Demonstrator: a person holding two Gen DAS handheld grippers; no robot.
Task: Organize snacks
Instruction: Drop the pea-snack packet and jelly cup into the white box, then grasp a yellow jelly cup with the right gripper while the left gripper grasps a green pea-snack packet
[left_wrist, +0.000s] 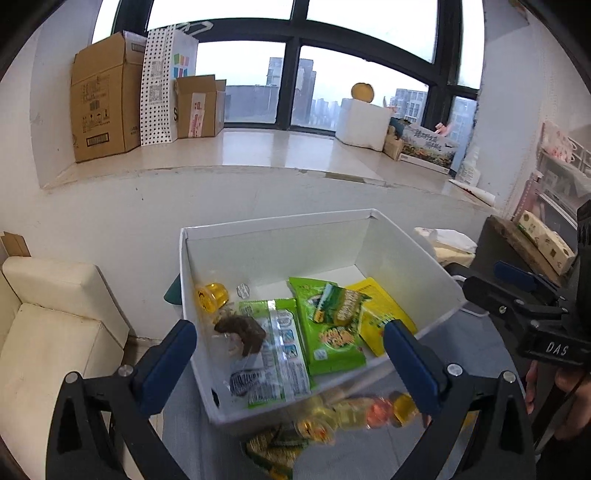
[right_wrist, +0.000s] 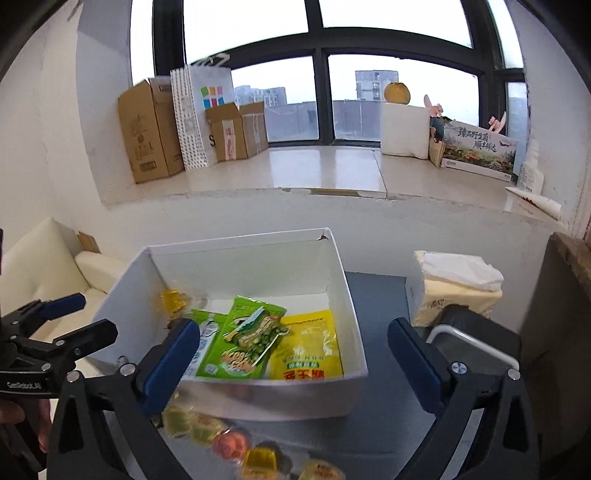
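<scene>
Left wrist view: left gripper (left_wrist: 290, 341) with fingers wide apart, holding nothing, above white box (left_wrist: 406, 240) at 12 o'clock; green packets (left_wrist: 328, 332) and yellow packet (left_wrist: 380, 310) inside. Blurred jelly cups (left_wrist: 354, 410) on table (left_wrist: 369, 458) at 6 o'clock.

Right wrist view: right gripper (right_wrist: 293, 345) also wide apart, empty, before same box; tissue pack (right_wrist: 458, 288) at 2 o'clock.

grey table (right_wrist: 376, 435) | on it: white box (right_wrist: 295, 398), jelly cups (right_wrist: 229, 443), tissue pack (right_wrist: 458, 291)
</scene>
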